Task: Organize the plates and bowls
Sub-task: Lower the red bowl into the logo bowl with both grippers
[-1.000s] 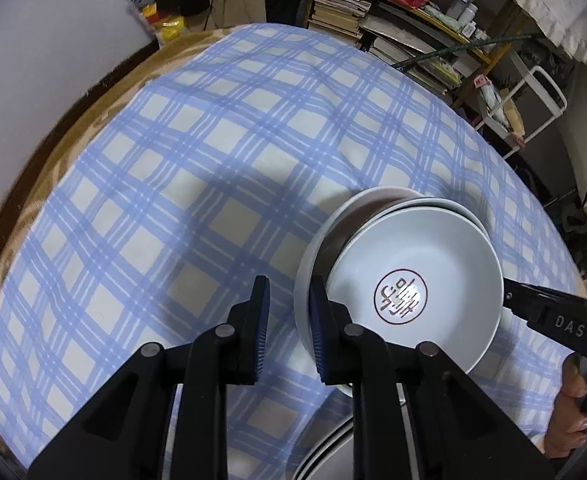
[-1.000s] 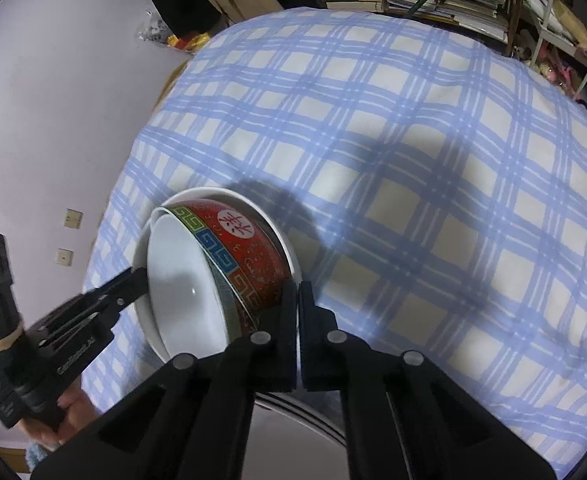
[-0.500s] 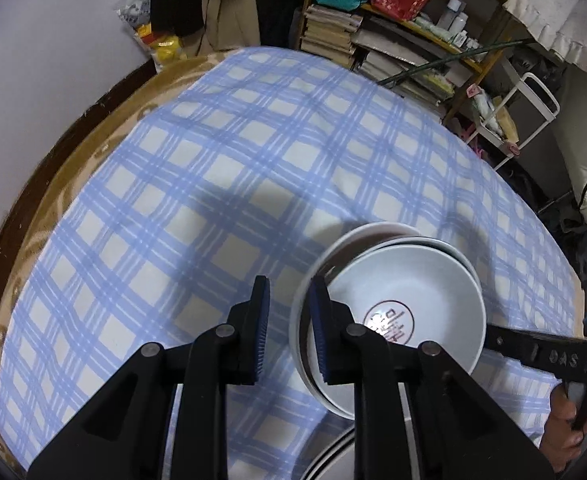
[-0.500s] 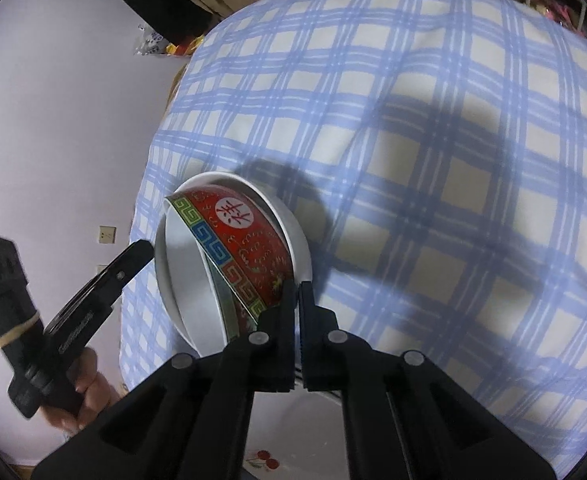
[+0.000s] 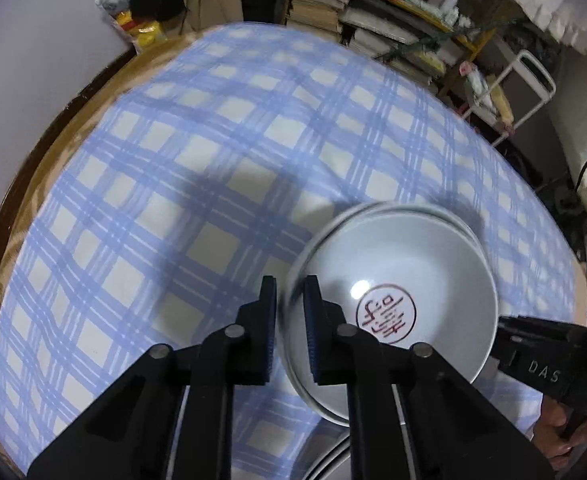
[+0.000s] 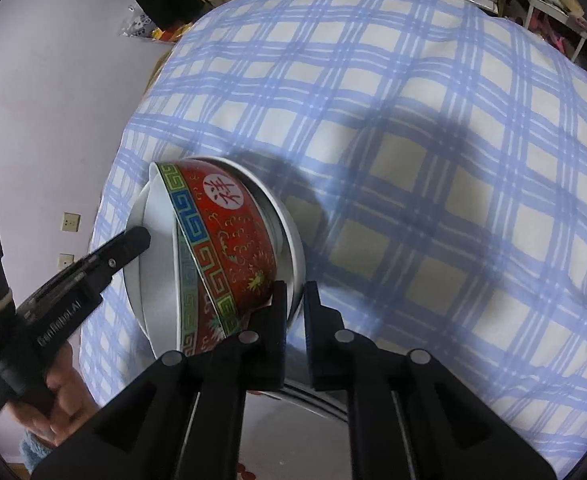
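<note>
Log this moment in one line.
left gripper: jaws just closing on white bowl rim | right gripper: jaws just widened, gripping opposite rim | red bowl: nested inside

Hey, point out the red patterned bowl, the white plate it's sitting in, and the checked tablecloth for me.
red patterned bowl (image 6: 229, 240): right wrist view, on its red outer wall.
white plate (image 6: 291, 240): right wrist view, on the rim right of the bowl.
checked tablecloth (image 6: 433, 160): right wrist view, on bare cloth beyond the dishes.

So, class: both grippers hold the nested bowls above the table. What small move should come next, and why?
Probably lower the pair a little onto the plate beneath. The red bowl sits tilted in the white dish, the right gripper pinches its rim, and the left gripper has just been closing its jaws on the opposite rim.
</note>
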Motion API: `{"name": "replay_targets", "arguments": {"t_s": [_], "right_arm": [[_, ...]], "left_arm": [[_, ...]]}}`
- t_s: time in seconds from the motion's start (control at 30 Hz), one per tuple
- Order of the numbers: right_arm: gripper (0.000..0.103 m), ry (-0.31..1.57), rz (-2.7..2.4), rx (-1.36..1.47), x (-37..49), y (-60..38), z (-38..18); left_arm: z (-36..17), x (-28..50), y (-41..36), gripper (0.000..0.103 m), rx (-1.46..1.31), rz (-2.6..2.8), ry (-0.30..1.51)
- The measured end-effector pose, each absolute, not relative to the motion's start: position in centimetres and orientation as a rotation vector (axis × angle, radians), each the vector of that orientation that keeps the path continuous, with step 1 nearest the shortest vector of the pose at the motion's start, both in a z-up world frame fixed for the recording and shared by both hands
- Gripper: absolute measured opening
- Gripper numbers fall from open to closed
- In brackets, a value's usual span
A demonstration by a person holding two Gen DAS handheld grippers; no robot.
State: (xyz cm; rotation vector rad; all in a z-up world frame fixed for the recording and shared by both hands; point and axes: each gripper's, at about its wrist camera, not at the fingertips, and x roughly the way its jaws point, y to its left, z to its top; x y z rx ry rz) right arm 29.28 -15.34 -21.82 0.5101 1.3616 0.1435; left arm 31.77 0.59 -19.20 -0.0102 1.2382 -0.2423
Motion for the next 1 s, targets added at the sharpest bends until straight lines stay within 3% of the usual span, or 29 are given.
{"name": "replay_targets", "arguments": {"t_s": [0.5,0.57,0.63,0.77,0.9,1.0], "right_arm": [[0.011,1.375,0.135,0.568,29.2,-16.2,-22.3],[0.014,1.384,0.128,0.559,29.1,-16.3,-22.2],[0.027,1.399,0.103,0.532,29.1,-16.4,-22.1],[0.030,1.388,0.111,0.506,29.1,-16.3,-22.0],[0.008,1.375,0.139,0.504,29.2,-15.8,-22.0],[0.008,1.377,0.126,0.493,29.4,-15.3,-21.9]], "left_arm": [[-17.0,31.3,0.6,0.012,0.082,-0.233,1.223],[-17.7,31.4,0.1,0.012,0.115,-0.229,1.245],[-18.3,31.3,-0.1,0.013,0.140,-0.215,1.244],[-18.1,31.3,0.0,0.013,0.123,-0.204,1.249],[-17.9,30.7,-1.0,0.011,0.208,-0.206,1.222],[-17.8,30.4,-1.6,0.005,0.236,-0.207,1.217]]}}
